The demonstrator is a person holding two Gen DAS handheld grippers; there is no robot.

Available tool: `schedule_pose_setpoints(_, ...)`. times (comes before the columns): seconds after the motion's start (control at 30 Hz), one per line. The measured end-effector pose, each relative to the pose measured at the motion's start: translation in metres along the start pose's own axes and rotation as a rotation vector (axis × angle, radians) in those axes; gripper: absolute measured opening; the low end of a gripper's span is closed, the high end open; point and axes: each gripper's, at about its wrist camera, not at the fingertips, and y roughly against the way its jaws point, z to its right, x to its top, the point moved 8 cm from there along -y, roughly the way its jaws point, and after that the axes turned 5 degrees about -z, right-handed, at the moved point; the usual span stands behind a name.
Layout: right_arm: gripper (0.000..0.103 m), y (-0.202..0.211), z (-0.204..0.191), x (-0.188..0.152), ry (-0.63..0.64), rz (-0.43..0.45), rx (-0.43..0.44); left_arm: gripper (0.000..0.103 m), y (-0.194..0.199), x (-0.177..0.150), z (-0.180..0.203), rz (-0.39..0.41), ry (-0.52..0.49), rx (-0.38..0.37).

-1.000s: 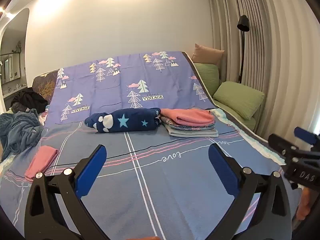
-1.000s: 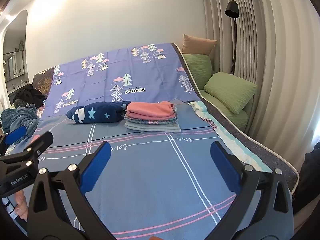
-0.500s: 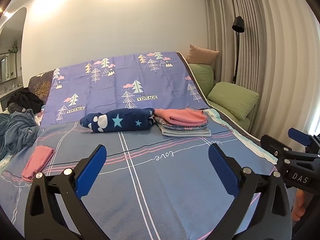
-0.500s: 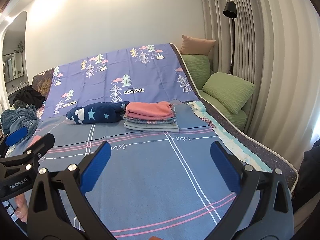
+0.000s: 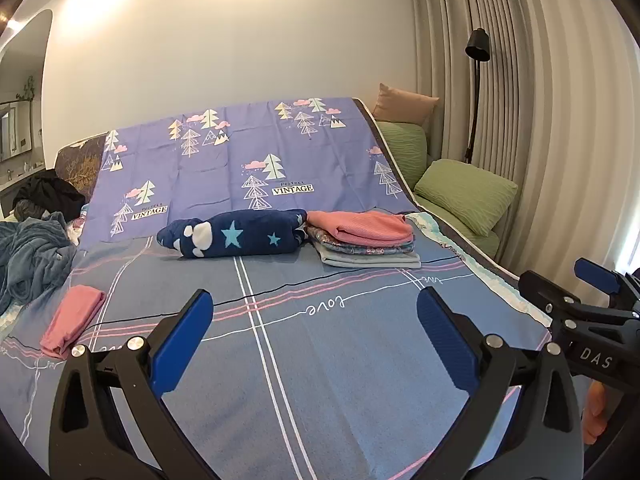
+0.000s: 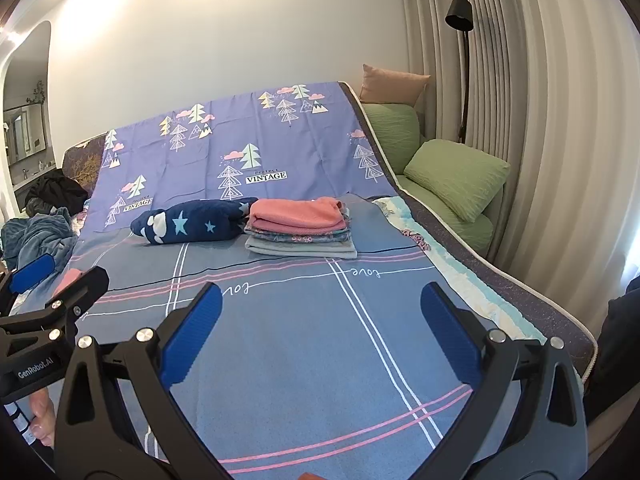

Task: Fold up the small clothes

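Observation:
A stack of folded clothes with a pink piece on top point(image 5: 362, 230) point(image 6: 298, 218) lies far back on the bed. A navy star-print bundle point(image 5: 236, 238) point(image 6: 196, 226) lies just left of it. A small folded pink garment point(image 5: 74, 318) lies near the bed's left edge. My left gripper point(image 5: 314, 334) is open and empty above the blue striped sheet point(image 5: 320, 380). My right gripper point(image 6: 320, 330) is open and empty beside it, over the near sheet point(image 6: 300, 360). Each gripper shows at the edge of the other's view.
A pile of blue and dark clothes point(image 5: 28, 256) lies at the left. Green pillows point(image 5: 464, 196) and a floor lamp point(image 5: 476, 88) stand along the curtain on the right. The purple tree-print sheet point(image 5: 240, 156) rises at the back.
Both grippers have shifted slightly; the folded stack and bundle sit a little lower and further left in the left wrist view. Nothing was grasped or released.

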Motion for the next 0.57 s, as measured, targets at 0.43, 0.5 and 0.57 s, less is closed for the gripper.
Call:
schedule_pose_setpoints(0.43,0.101,-0.0021,-0.0023,-0.001,0.023,0.004,-0.002,0.102,-0.0013,-0.0018,0.0047,-0.008,-0.014,-0.008)
schedule_pose_setpoints(0.5,0.101,-0.0024,-0.0027,-0.0012,0.023,0.005,-0.002,0.102,-0.0013,-0.0018,0.0035,-0.007,-0.013,-0.008)
schedule_pose_setpoints(0.57,0.101,-0.0028,-0.003,-0.0011,0.025,0.005,-0.002,0.102,-0.0011,-0.0018,0.0028,-0.006,-0.012,-0.009)
